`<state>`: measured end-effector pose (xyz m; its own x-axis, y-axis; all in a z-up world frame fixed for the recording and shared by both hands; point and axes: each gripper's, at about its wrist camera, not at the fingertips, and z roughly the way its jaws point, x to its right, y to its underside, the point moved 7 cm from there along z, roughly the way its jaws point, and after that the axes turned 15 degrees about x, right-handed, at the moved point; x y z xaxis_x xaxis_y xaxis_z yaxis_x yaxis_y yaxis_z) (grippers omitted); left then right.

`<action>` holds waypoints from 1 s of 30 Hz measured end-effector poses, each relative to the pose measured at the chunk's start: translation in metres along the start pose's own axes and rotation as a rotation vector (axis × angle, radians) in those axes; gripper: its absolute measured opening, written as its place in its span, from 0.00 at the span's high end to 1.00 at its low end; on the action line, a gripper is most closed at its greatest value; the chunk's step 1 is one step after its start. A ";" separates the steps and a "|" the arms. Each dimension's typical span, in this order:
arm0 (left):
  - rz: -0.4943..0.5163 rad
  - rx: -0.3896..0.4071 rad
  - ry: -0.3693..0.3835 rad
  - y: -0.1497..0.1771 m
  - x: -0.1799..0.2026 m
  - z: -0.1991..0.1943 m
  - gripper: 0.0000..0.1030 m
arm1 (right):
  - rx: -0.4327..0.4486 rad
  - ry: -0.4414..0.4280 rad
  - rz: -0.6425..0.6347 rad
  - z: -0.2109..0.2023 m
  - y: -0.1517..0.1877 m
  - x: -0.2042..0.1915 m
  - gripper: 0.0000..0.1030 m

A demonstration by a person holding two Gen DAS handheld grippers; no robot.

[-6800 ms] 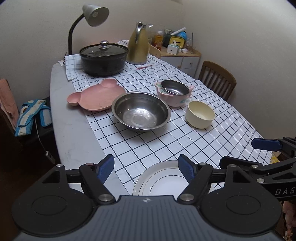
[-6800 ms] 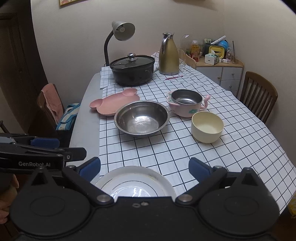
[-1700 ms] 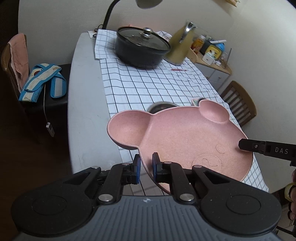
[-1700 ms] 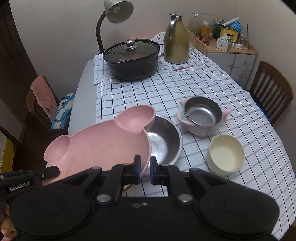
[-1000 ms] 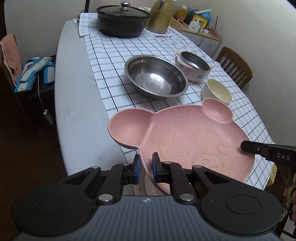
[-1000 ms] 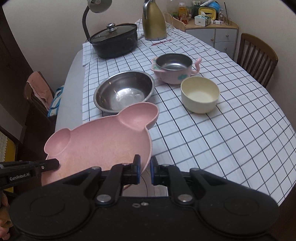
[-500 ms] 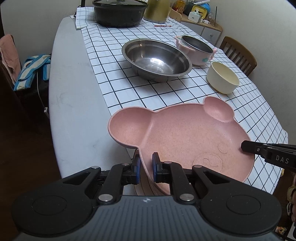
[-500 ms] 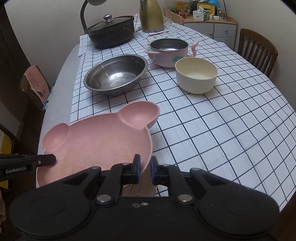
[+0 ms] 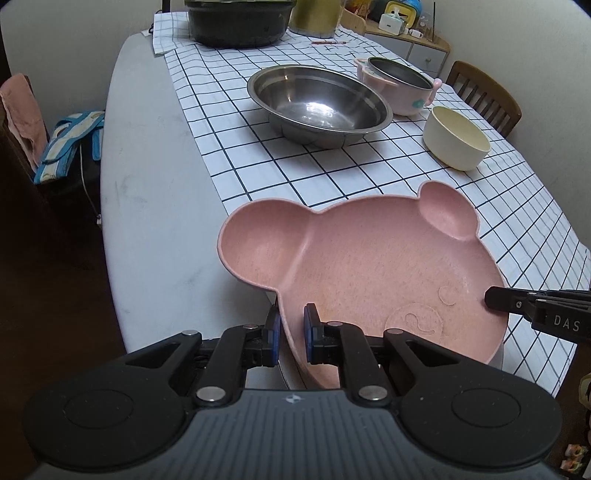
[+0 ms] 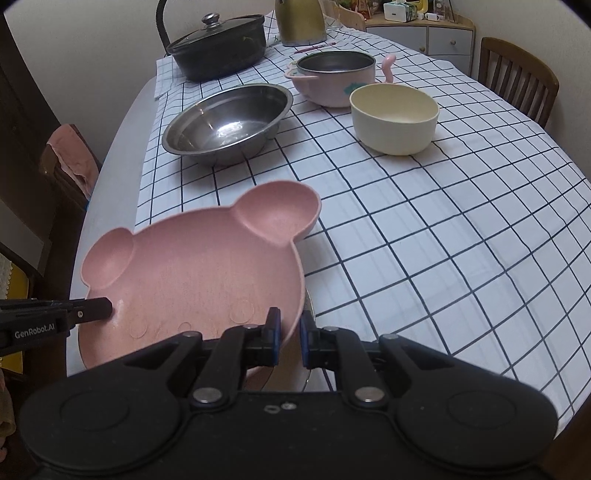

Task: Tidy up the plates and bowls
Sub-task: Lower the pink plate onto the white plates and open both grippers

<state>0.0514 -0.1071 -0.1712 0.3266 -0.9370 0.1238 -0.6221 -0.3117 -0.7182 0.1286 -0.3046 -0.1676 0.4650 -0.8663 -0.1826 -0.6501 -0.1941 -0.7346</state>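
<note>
A pink bear-shaped plate [image 9: 369,266] is held by both grippers low over the table's near edge. My left gripper [image 9: 291,334] is shut on its near-left rim. My right gripper [image 10: 287,336] is shut on its near-right rim; the plate [image 10: 192,280] fills the lower left of the right wrist view. A white plate [image 10: 295,376] lies right under it, mostly hidden. A large steel bowl [image 9: 317,103], a pink pot with a steel insert [image 9: 397,85] and a cream bowl [image 9: 456,136] stand farther back on the checked cloth.
A black lidded pot [image 10: 218,44] and a gold kettle [image 10: 301,22] stand at the far end. A wooden chair [image 10: 517,85] is at the right, another chair with a pink cloth [image 10: 70,158] at the left. The bare grey table strip [image 9: 147,206] runs along the left.
The pink plate, gripped by both grippers, has come down and toward the near table edge, over the white plate. The bowls now appear farther ahead.
</note>
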 end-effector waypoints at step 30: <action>0.043 -0.022 0.013 0.001 0.002 -0.016 0.87 | -0.009 -0.012 -0.078 -0.015 -0.008 -0.016 0.61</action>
<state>0.0398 -0.1116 -0.1604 0.2902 -0.9514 0.1026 -0.6507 -0.2748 -0.7079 0.1173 -0.2961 -0.1495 0.5220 -0.8425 -0.1330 -0.6169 -0.2652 -0.7410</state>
